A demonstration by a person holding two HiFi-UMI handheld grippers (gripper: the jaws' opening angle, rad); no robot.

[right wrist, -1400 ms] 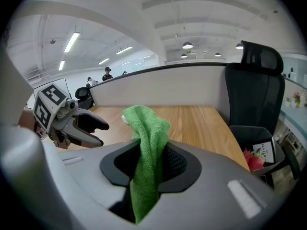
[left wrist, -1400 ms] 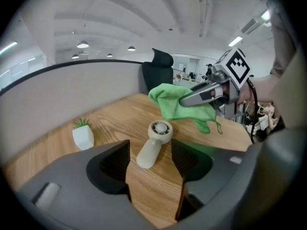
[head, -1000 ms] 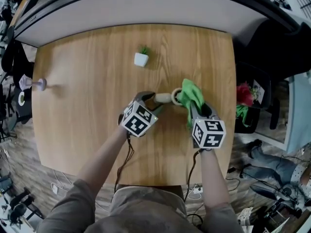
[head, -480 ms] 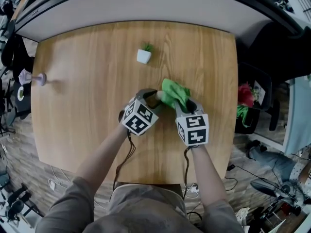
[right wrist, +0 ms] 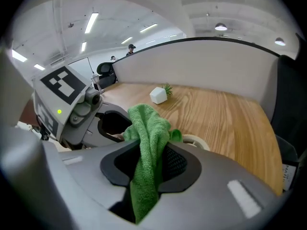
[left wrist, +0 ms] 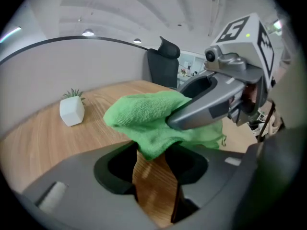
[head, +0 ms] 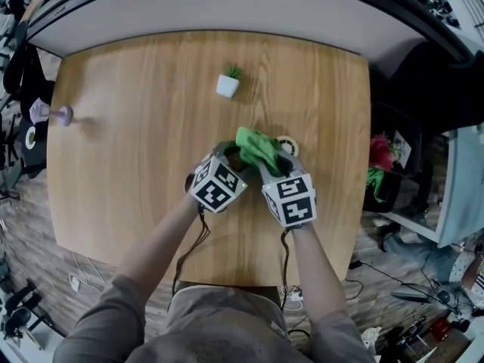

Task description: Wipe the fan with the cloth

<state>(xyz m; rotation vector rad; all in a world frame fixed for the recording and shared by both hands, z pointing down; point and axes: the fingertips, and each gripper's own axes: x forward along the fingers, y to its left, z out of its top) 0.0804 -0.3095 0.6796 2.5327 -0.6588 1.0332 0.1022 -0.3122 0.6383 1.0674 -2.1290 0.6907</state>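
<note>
Green cloth point(head: 255, 146) is hanging pinched between the jaws of the right gripper point(right wrist: 149, 155). The gripper is clenching it mid-fold, so one end is spilling forward past the jaw tips and the other is trailing back toward the camera. The bunched front end is draping over the middle of the fan point(head: 287, 144), near the centre of the wooden table point(head: 136, 127). The fan is lying with its long axis running across the table from left to right in the head view. Its pale ring-shaped head is pointing toward the table's right edge and peeking out just beyond the cloth, while its tan handle is reaching back to the left. The left gripper point(left wrist: 152, 159) is grasping that handle; its jaws have just been closing, and the handle is filling the gap between the pads. Both grippers are angling downward, their tips nearly meeting. A small white potted plant point(head: 228, 85) is standing farther back, well apart.
</note>
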